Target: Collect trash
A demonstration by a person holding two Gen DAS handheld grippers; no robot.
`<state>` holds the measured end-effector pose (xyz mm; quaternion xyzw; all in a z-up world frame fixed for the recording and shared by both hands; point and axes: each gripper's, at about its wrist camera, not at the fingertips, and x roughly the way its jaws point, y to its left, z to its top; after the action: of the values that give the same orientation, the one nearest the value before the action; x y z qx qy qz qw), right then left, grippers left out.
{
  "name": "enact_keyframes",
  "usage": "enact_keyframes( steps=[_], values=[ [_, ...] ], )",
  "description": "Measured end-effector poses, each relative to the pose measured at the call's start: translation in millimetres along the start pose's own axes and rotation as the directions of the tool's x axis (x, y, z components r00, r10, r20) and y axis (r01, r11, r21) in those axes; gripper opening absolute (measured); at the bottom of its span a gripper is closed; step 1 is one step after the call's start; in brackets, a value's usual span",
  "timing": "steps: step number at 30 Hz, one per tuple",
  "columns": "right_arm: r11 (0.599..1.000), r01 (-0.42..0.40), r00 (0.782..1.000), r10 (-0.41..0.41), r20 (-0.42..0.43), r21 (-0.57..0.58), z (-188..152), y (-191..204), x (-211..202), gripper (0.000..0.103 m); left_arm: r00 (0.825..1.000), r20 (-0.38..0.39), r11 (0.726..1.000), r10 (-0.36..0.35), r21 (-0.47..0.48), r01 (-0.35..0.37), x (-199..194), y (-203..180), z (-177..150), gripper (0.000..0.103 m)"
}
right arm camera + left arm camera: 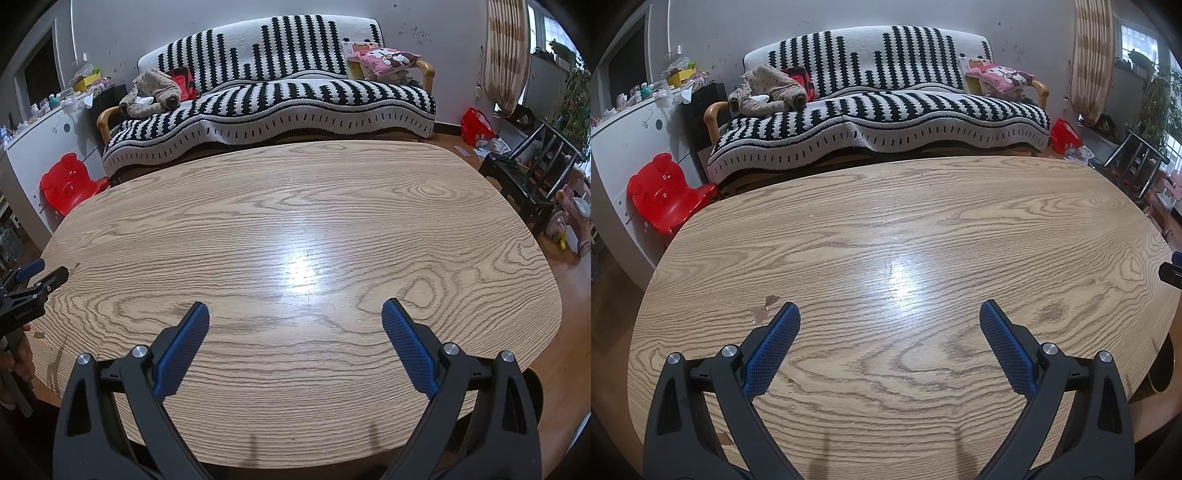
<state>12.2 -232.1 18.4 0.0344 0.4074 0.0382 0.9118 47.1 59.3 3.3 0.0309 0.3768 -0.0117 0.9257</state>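
Note:
My left gripper (888, 314) is open and empty, held above the near part of a wooden oval table (923, 229). My right gripper (295, 314) is open and empty above the same table (314, 206). The left gripper also shows at the left edge of the right wrist view (44, 275), and a tip of the right gripper shows at the right edge of the left wrist view (1172, 271). No trash item shows on the tabletop. A small chipped patch (764, 310) marks the wood beside my left fingertip.
A black-and-white striped sofa (879, 110) stands behind the table with a stuffed toy (768, 92) and a pink cushion (1001, 75). A red bear chair (665, 192) and white cabinet (624, 136) are at left. A red bag (476, 125) and dark chair (528, 177) are at right.

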Motion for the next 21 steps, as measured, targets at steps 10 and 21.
enact_keyframes(
  steps=[10,21],
  values=[
    [1.000,0.001,1.000,-0.001,0.001,-0.002,-1.6,-1.7,0.3,0.091,1.000,-0.001,1.000,0.001,0.000,-0.001,0.3,-0.1,0.2,0.095],
    [1.000,0.001,1.000,-0.001,0.001,-0.003,-1.4,-2.5,-0.4,0.091,1.000,-0.002,1.000,0.002,0.003,-0.002,0.2,0.2,0.3,0.095]
  ],
)
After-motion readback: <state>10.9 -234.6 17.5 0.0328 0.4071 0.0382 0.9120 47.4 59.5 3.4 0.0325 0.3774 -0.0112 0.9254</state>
